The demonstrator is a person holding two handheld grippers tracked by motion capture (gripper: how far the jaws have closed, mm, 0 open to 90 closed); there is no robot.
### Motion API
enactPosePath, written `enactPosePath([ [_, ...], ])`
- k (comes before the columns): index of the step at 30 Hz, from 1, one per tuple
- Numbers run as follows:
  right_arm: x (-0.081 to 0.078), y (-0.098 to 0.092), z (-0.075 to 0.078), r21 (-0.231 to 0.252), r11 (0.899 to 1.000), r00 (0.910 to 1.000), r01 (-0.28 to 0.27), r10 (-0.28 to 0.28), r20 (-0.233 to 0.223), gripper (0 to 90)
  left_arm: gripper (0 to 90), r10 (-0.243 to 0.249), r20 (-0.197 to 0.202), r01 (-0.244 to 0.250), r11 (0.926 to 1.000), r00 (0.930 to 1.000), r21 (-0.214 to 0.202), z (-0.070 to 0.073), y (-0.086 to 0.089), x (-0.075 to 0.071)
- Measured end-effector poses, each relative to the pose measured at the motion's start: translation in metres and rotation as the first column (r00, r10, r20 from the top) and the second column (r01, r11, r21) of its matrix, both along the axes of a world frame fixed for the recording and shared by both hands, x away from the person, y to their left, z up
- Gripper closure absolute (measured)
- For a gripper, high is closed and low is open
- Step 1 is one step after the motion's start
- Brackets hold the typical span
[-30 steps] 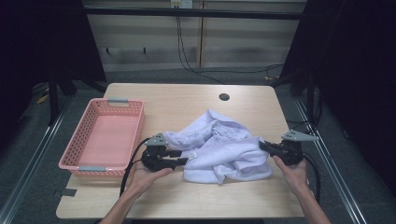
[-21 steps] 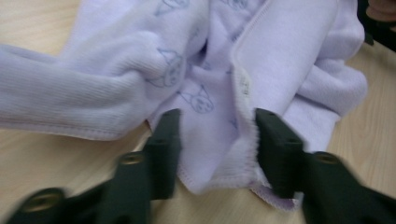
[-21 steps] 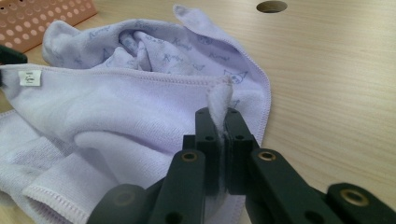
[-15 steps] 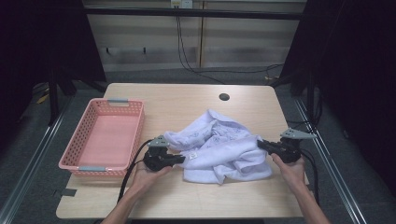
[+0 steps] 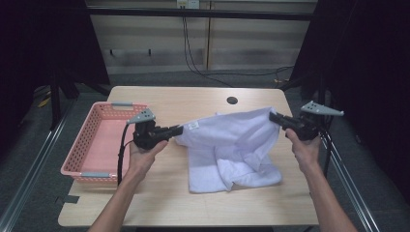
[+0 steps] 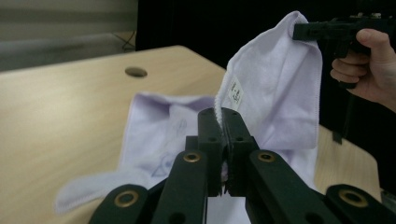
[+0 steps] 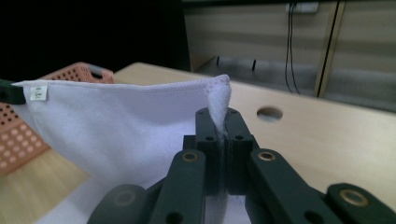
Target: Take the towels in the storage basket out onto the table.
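A pale lilac-white towel [image 5: 232,145] hangs stretched between my two grippers above the wooden table [image 5: 193,203], its lower part crumpled on the tabletop. My left gripper [image 5: 180,129] is shut on the towel's left corner, near a small white label [image 5: 193,125]. At the other top corner my right gripper [image 5: 271,116] is shut on the cloth. In the left gripper view the towel [image 6: 280,93] rises from the closed jaws toward the other gripper [image 6: 322,30]. The right gripper view has the corner of the towel [image 7: 130,130] pinched between its jaws.
A pink plastic basket [image 5: 77,150] stands at the table's left side, close behind my left hand. A round cable hole [image 5: 232,100] is in the tabletop at the back. Dark frame rails run along both sides of the table.
Both grippers have risen and moved apart, lifting the towel from a crumpled heap and stretching its upper edge between them.
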State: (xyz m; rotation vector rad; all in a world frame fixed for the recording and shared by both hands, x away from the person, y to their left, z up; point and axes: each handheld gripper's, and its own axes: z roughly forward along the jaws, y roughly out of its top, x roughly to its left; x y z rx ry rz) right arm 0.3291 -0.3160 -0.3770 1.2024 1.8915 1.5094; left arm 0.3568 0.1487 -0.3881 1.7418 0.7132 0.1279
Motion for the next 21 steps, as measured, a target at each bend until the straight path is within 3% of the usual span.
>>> enactPosePath([
  [5,0.007,-0.004,0.046,0.028,1.0,0.9972,0.002,-0.004,0.075,87.1,88.0,0.017,0.067,-0.015,0.9993,0.9976,-0.035,0.043,0.009,0.006],
  [6,0.01,-0.002,0.066,0.025,1.0,0.9947,-0.004,0.002,0.103,87.1,88.0,0.033,0.091,-0.03,0.999,0.9953,-0.032,0.055,0.01,0.007],
  [8,0.01,-0.001,0.073,0.026,1.0,0.9935,-0.004,0.001,0.114,87.2,88.1,0.051,0.121,-0.046,0.998,0.9914,-0.044,0.075,0.013,0.01],
  [11,0.011,0.001,0.108,0.053,0.998,0.9834,-0.02,0.01,0.181,87.1,88.0,0.073,0.166,-0.062,0.9957,0.9834,-0.068,0.105,0.017,0.011],
  [13,0.005,0.003,0.125,0.064,0.998,0.975,-0.03,0.015,0.222,87.1,88.0,0.054,0.202,-0.038,0.9959,0.978,-0.082,0.119,0.019,0.002],
  [15,-0.005,0.005,0.128,0.06,0.997,0.9713,-0.052,0.036,0.235,87.1,88.0,0.028,0.219,-0.014,0.998,0.9753,-0.062,0.117,0.02,-0.012],
  [16,-0.012,0.004,0.123,0.053,0.997,0.9715,-0.059,0.045,0.233,87.1,88.0,0.01,0.208,0.003,0.9983,0.9781,-0.059,0.11,0.022,-0.019],
  [18,-0.024,0.002,0.107,0.037,0.997,0.9775,-0.074,0.065,0.2,87.1,87.9,-0.022,0.189,0.028,0.9991,0.9816,-0.031,0.088,0.025,-0.034],
  [19,-0.035,-0.001,0.09,0.038,0.995,0.9812,-0.092,0.084,0.174,87.2,87.9,-0.028,0.156,0.031,0.9993,0.9873,-0.018,0.075,0.025,-0.04],
  [21,-0.058,-0.003,0.06,0.02,0.993,0.9856,-0.115,0.111,0.127,87.1,87.9,-0.066,0.112,0.069,0.9975,0.9915,-0.016,0.049,0.026,-0.057],
])
